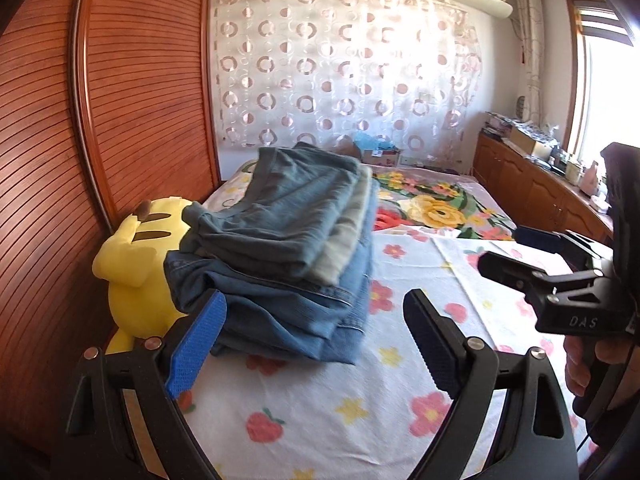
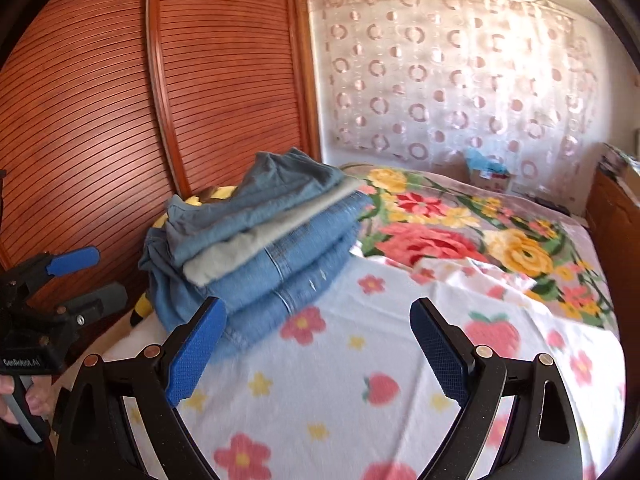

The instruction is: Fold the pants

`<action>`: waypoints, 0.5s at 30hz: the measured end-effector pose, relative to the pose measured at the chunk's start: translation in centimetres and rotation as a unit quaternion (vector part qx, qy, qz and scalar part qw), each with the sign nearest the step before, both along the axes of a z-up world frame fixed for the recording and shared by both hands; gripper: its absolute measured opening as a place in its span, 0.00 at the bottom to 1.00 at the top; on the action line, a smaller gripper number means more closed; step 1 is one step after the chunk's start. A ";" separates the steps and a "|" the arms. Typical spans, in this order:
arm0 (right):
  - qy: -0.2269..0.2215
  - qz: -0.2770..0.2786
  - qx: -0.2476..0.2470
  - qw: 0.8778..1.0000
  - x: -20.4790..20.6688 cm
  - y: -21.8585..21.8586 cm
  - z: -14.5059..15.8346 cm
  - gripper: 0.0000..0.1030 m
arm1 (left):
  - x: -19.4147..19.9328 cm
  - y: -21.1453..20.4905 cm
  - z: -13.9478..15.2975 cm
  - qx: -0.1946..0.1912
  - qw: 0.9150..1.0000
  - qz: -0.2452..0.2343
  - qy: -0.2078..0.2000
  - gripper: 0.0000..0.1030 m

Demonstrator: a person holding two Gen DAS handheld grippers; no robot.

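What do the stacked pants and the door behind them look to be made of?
Pants: mostly blue denim, going by the weave and stitched seams; one pale grey-green layer looks like softer plain cloth. Door: reddish-brown wood with fine horizontal slats and a slight sheen, possibly varnish or veneer.

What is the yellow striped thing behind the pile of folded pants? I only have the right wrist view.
Observer: A yellow plush toy. The left wrist view shows it lying between the folded pile and the wardrobe door, touching the pile.
Operator: Where is that bright light coming from?
Observer: From a window on the far right, above a wooden cabinet with a cluttered top.
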State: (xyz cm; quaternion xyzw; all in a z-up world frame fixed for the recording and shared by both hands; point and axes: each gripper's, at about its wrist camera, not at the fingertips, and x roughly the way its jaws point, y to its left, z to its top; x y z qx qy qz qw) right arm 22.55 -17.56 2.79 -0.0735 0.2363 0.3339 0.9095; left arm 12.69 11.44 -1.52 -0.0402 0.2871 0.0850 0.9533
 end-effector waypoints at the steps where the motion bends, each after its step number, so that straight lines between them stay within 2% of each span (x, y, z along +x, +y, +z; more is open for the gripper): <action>1: -0.001 -0.008 0.001 1.000 -0.9 -0.5 0.1 0.91 | -0.3 -0.5 0.2 0.001 1.000 -0.005 -0.001 0.88; 10: -0.009 -0.072 0.015 0.997 -9.3 -5.9 1.2 0.91 | -3.4 -5.1 1.2 0.004 0.999 -0.053 -0.009 0.88; 15: -0.015 -0.101 0.020 0.995 -14.1 -8.0 1.7 0.91 | -4.7 -8.1 1.0 0.002 0.996 -0.084 0.001 0.88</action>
